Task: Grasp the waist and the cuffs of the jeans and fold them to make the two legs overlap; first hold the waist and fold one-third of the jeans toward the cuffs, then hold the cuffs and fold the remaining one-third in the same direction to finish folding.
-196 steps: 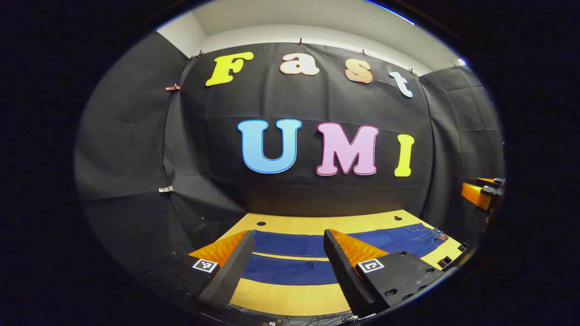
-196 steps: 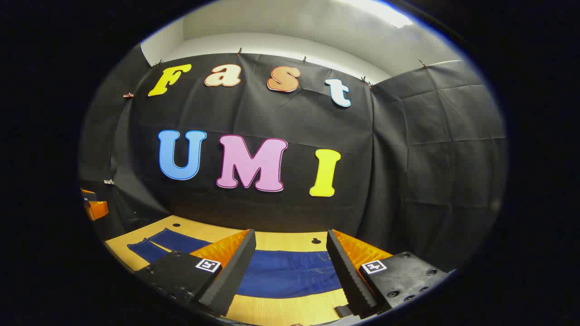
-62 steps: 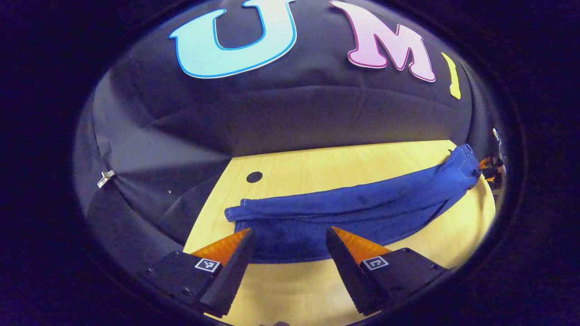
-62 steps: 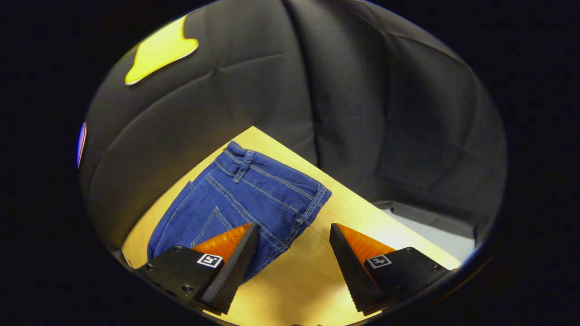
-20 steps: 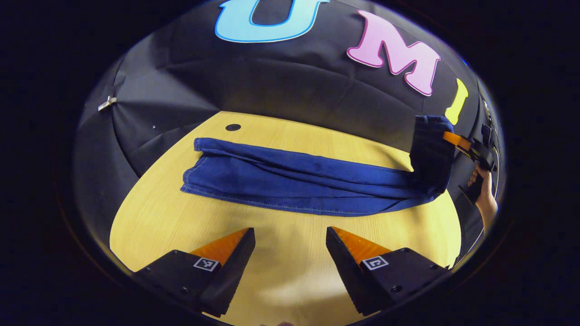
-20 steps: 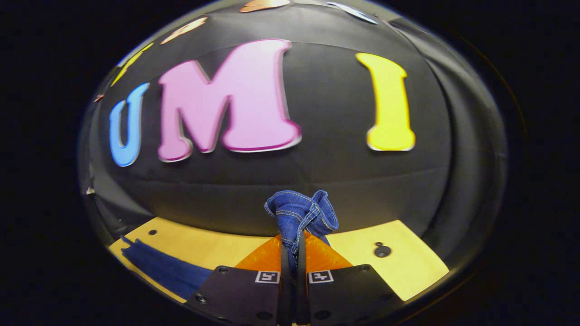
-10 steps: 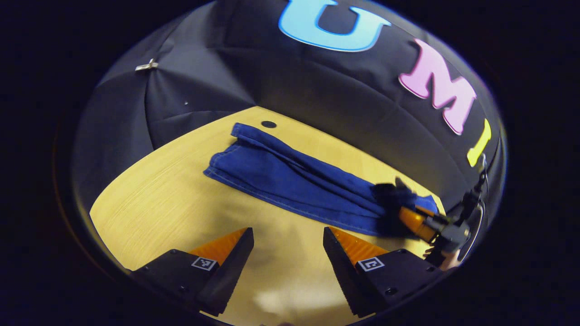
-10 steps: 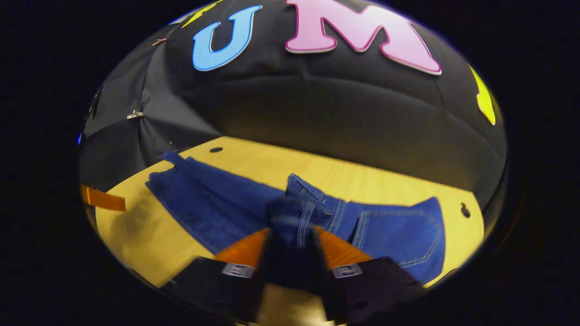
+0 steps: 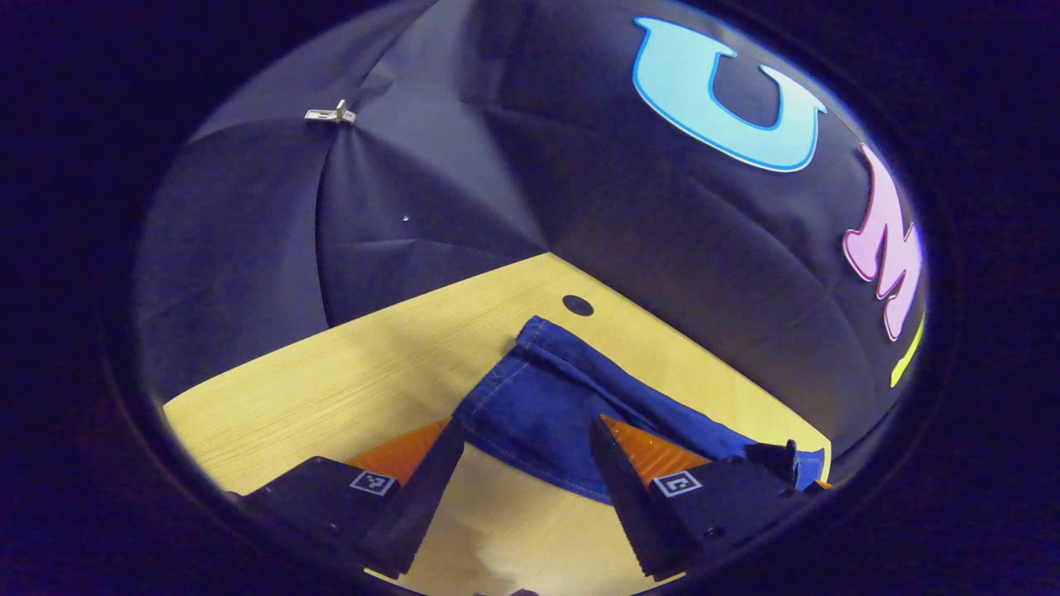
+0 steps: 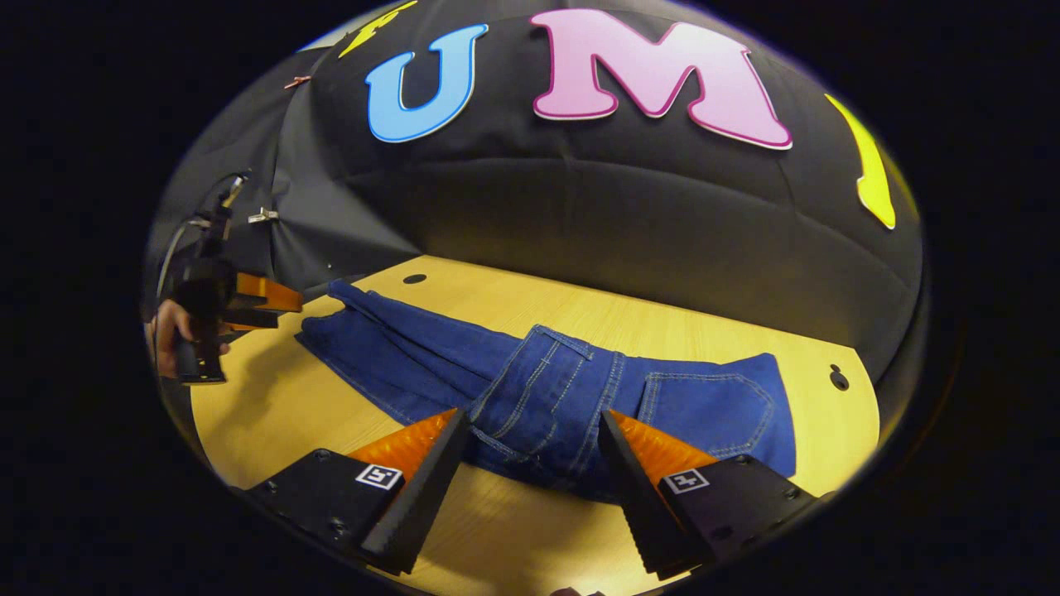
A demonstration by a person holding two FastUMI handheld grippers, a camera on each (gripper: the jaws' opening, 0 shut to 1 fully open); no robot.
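Right tool (image 10: 530,447) just before jeans (image 10: 546,389)

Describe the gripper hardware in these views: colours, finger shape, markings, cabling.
Both the left gripper and the right gripper have black blocky bodies with visible screws and two wedge-shaped fingers: orange ribbed outer faces, black serrated inner pads. Each finger base carries a small square black-and-white marker. Seen from the right gripper view, the left gripper has a black handle, held in a hand, with cables above.
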